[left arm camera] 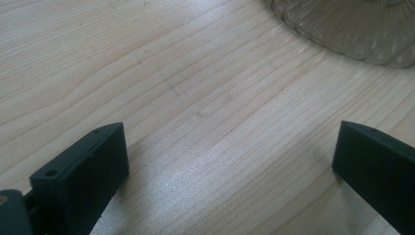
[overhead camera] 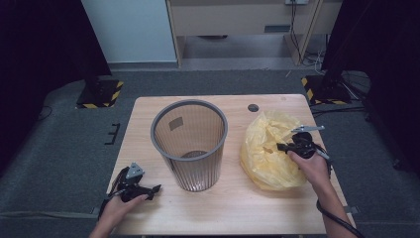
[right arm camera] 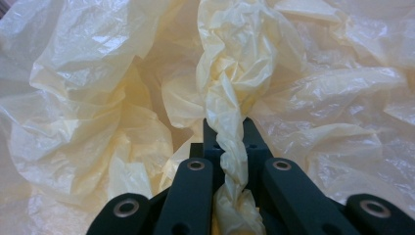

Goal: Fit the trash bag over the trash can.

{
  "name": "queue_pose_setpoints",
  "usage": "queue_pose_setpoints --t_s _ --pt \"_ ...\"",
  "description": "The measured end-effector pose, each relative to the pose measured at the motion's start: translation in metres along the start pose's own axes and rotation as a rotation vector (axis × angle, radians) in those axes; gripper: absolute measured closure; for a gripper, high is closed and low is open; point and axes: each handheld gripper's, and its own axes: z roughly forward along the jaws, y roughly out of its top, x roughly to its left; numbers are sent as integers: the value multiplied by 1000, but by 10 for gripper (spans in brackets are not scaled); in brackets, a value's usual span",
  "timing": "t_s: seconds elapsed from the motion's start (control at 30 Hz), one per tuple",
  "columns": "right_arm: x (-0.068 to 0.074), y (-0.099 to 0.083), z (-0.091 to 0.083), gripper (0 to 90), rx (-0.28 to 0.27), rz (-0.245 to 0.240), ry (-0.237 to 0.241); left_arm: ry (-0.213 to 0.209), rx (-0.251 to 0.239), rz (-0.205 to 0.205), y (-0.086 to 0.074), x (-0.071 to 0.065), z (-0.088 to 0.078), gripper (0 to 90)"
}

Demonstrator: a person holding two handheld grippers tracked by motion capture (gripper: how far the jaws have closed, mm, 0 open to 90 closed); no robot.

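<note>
A crumpled yellow plastic bag (overhead camera: 270,153) lies on the right half of the wooden table (overhead camera: 237,208). My right gripper (overhead camera: 281,147) is shut on a bunched fold of that bag (right arm camera: 230,147); in the right gripper view the twisted film is pinched between the two black jaws. A grey mesh wastebasket (overhead camera: 190,144) stands upright in the middle of the table. My left gripper (overhead camera: 156,188) rests near the front left edge, open, with bare wood between its jaws (left arm camera: 230,161) and the basket's base (left arm camera: 352,29) ahead of it.
A dark round grommet hole (overhead camera: 253,107) sits in the table's far side. Grey carpet surrounds the table. Black stands with yellow-striped bases (overhead camera: 101,94) flank it, and a wooden desk (overhead camera: 237,20) stands behind.
</note>
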Motion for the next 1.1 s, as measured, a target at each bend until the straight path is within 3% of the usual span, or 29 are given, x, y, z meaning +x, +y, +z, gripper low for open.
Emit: queue_pose_setpoints --t_s 0.47,0.77,1.1 --pt "5 3 -18 863 -64 20 63 0 0 1 0 0 0 0" --pt "-1 12 -16 865 -93 42 99 0 0 1 0 0 0 0" --pt "-3 22 -10 865 -105 49 101 0 0 1 0 0 0 0"
